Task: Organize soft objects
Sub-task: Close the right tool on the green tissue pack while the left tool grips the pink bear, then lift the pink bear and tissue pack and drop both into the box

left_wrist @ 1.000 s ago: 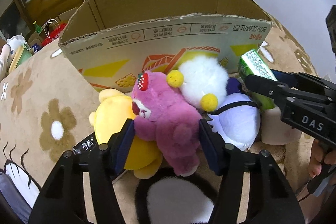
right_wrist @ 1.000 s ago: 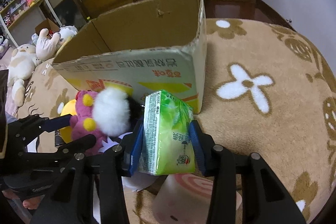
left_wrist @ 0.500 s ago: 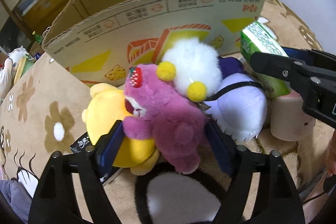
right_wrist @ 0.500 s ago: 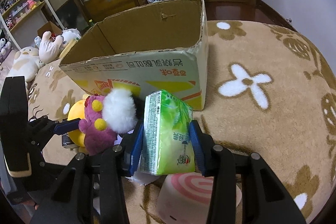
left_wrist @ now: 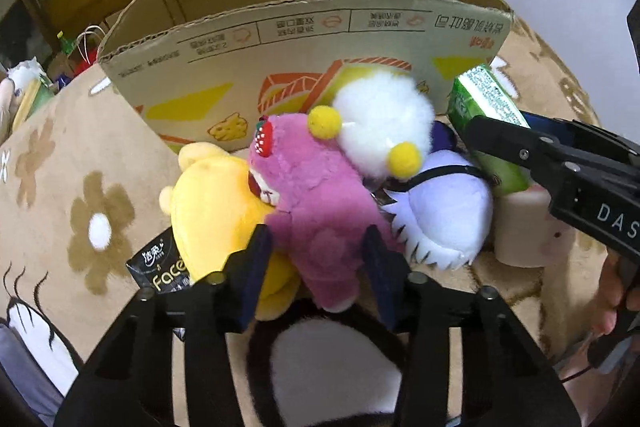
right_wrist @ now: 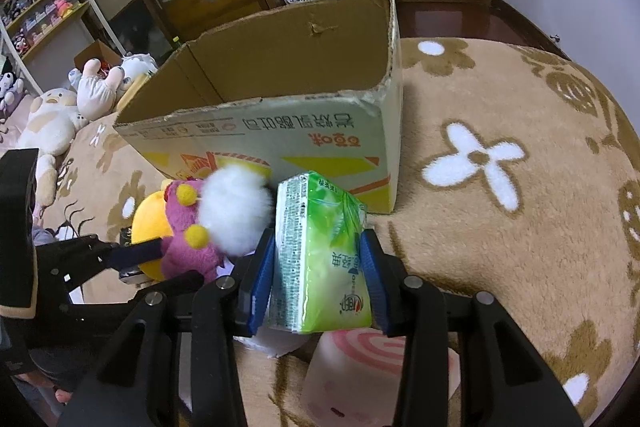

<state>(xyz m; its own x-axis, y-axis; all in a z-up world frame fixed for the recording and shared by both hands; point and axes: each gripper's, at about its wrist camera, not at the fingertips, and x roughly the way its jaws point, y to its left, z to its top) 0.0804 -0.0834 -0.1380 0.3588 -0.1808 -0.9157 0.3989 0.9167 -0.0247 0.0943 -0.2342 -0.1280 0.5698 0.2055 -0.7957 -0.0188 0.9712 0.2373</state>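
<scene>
Low in the middle of the left view, the left gripper point(left_wrist: 316, 251) has its fingers squeezed on the pink plush bear point(left_wrist: 312, 203). Low in the right view, the right gripper point(right_wrist: 318, 267) squeezes the green tissue pack point(right_wrist: 320, 259) in front of the cardboard box point(right_wrist: 280, 131).

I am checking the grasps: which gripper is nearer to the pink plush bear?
Left. The left gripper is shut on the pink plush bear; the right gripper is beside it, shut on the green tissue pack.
</scene>
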